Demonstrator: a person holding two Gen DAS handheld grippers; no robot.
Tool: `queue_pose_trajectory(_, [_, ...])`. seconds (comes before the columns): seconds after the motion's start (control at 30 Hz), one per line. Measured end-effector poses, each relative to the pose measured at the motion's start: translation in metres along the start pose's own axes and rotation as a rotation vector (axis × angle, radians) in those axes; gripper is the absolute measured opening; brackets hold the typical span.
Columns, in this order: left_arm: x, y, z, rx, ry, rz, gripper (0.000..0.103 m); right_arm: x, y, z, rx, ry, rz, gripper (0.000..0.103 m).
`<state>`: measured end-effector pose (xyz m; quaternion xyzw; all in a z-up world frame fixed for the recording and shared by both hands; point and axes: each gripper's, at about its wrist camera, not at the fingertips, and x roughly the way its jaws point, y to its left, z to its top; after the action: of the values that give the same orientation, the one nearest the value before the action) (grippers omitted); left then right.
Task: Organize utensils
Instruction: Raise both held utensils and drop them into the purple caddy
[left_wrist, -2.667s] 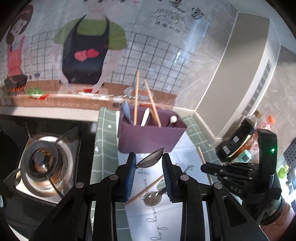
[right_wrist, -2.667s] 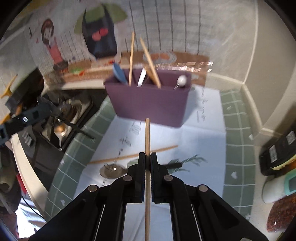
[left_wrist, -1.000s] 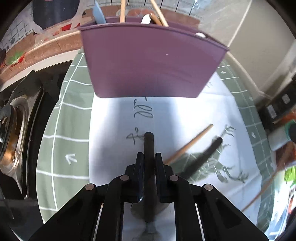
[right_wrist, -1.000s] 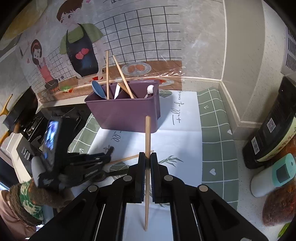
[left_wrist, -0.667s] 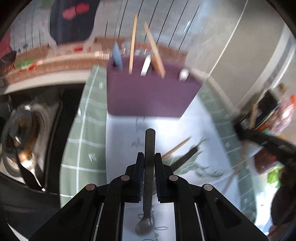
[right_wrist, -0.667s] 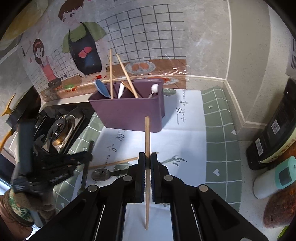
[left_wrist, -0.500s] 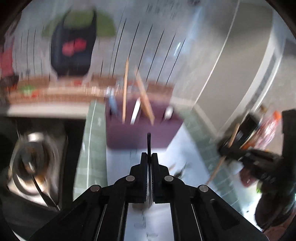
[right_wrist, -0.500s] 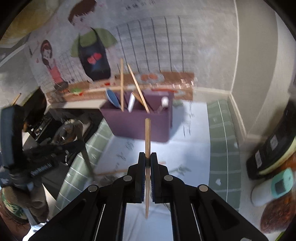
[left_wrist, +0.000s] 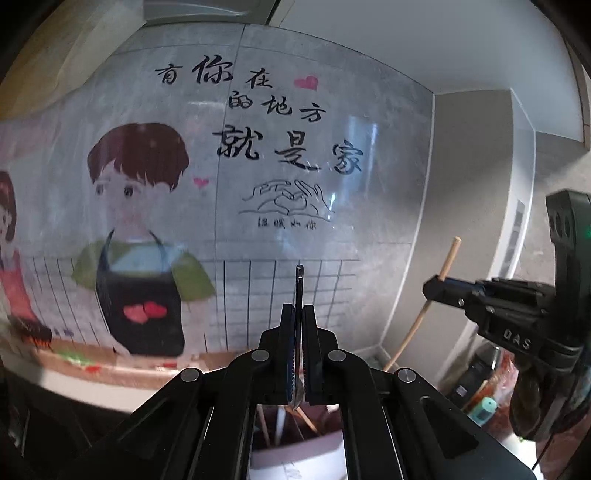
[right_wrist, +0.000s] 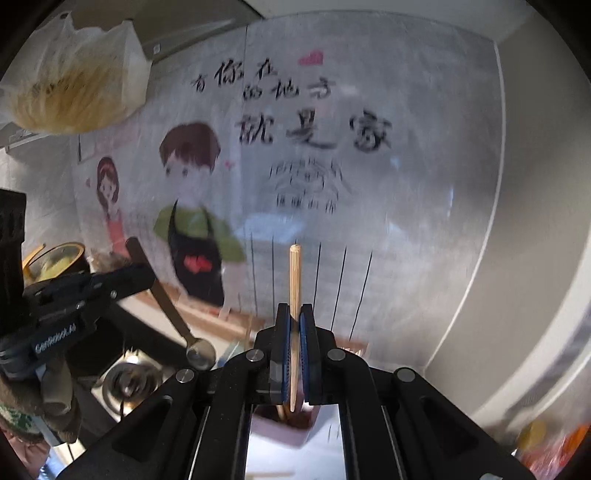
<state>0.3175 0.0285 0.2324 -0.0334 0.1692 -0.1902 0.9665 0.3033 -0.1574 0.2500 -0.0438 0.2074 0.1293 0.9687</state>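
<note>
- L gripper (left_wrist: 298, 354): jaws together, clamped on dark-handled spoon (right_wrist: 173, 299); handle sticks up past the pads, seen edge-on in L wrist view. R wrist view shows the bowl end hanging low, above the stove (right_wrist: 125, 380).
- R gripper (right_wrist: 294, 354): jaws together, clamped on wooden chopstick (right_wrist: 295, 280), roughly upright, both ends clear of the pads.
- Both grippers held high, w/ purple utensil holder (left_wrist: 295, 458) below them at frame bottom, mostly hidden by the gripper bodies.
- Holder already has several sticks/utensils in it; exact count n/a.
- Progress (judgement): 2 items picked & in transit, neither dropped in yet. Left: lower both into holder, let go. Whether more utensils lie on the counter: can't tell, counter barely in view.
- Surface: only a sliver of white mat (right_wrist: 291, 461) visible beneath holder.
- Room: kitchen wall w/ cartoon-cook decal (left_wrist: 140, 236) + Chinese lettering, grid tile print; bag of noodles (right_wrist: 74, 74) hangs upper L; bottles/packets (left_wrist: 487, 387) at R, blurred.
</note>
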Motion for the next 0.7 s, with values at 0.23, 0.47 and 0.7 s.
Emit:
queue_pose_trajectory(0.23, [0.050, 0.015, -0.032, -0.010, 0.095, 0.025, 0.003, 0.054, -0.002, -0.008, 0.009, 0.045, 0.012, 0.005])
queue_pose_trajectory(0.47, [0.107, 0.030, -0.087, -0.061, 0.250, 0.024, 0.003, 0.126, 0.000, -0.062, 0.037, 0.220, 0.050, 0.005])
queue_pose_trajectory(0.7, [0.130, 0.037, -0.128, -0.114, 0.377, 0.009, 0.029, 0.174, 0.003, -0.114, 0.078, 0.410, 0.117, 0.009])
